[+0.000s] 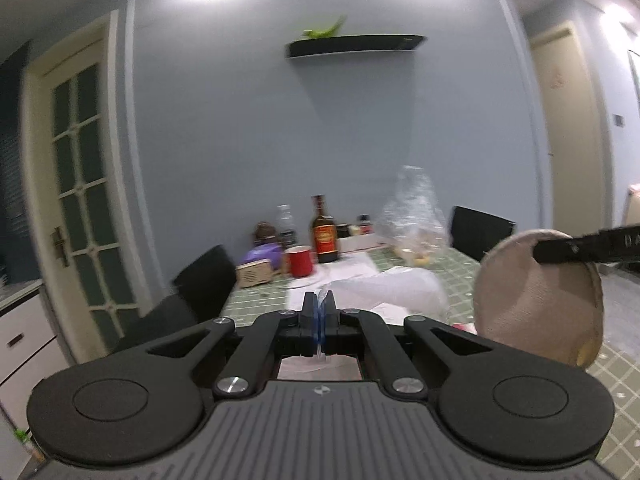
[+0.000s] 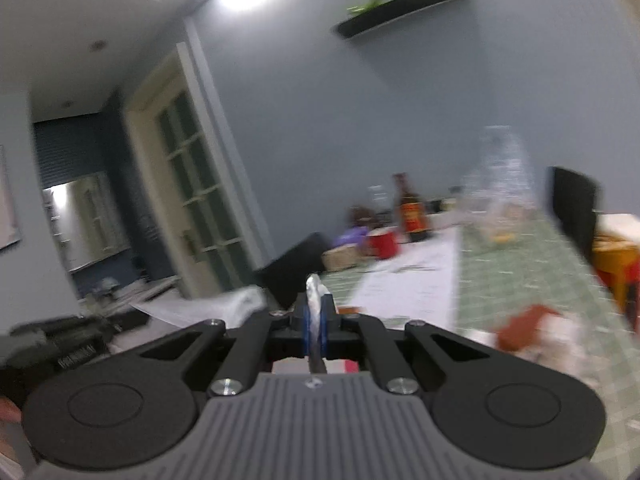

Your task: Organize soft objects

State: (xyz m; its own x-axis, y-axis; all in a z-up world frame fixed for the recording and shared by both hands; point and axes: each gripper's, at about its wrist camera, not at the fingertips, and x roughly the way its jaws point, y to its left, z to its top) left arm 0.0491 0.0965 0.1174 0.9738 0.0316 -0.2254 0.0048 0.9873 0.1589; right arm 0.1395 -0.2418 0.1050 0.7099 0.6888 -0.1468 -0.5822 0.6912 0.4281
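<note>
Mid-carry: left claw pinches a thin clear plastic sheet, right claw is clamped on white soft material, both lifted over the near worktop; next, probably lower and release together.

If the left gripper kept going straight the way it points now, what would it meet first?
Probably the crumpled white plastic bag lying on the green checked table just ahead of the left gripper; depth is hard to judge through the fisheye.
</note>
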